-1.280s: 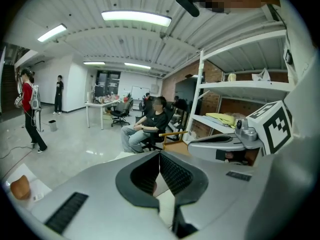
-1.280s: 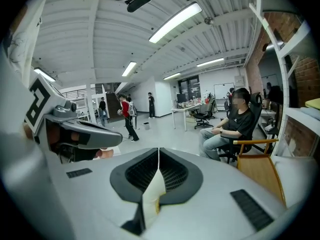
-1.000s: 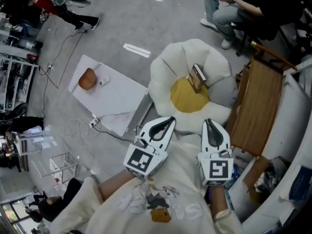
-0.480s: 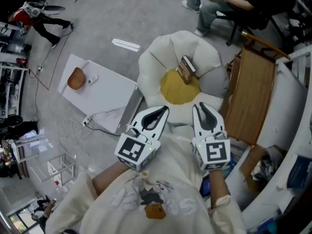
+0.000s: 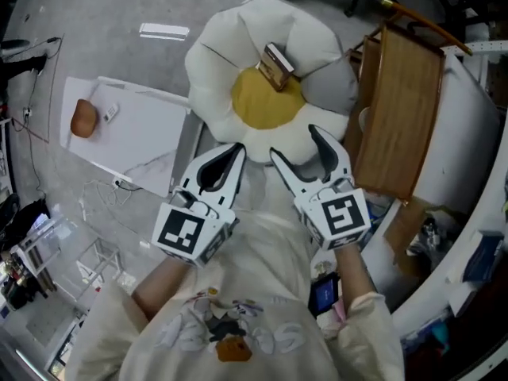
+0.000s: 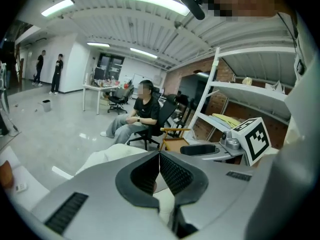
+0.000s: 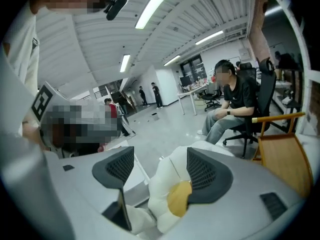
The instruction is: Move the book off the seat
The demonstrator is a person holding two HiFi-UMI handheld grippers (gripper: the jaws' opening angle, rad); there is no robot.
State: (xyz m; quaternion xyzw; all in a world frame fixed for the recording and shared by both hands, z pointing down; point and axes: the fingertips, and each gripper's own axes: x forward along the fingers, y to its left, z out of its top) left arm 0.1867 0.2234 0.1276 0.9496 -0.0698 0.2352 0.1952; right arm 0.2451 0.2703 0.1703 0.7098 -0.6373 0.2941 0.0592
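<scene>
Book (image 5: 278,66) — small, brown, print too small to read — lies on the yellow centre of the white flower-shaped cushion seat (image 5: 214,54). My left gripper (image 5: 236,149) is closed and empty; my right gripper (image 5: 294,143) has just been opening, holding nothing.

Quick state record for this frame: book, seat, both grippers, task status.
book: on the seat, at far edge of its yellow centre, untouched
seat: flower-shaped cushion on the floor, white petals
left gripper: shut, empty, at seat's near side
right gripper: jaws have just been opening, nothing between them, apart from the book
task: book not yet moved
</scene>
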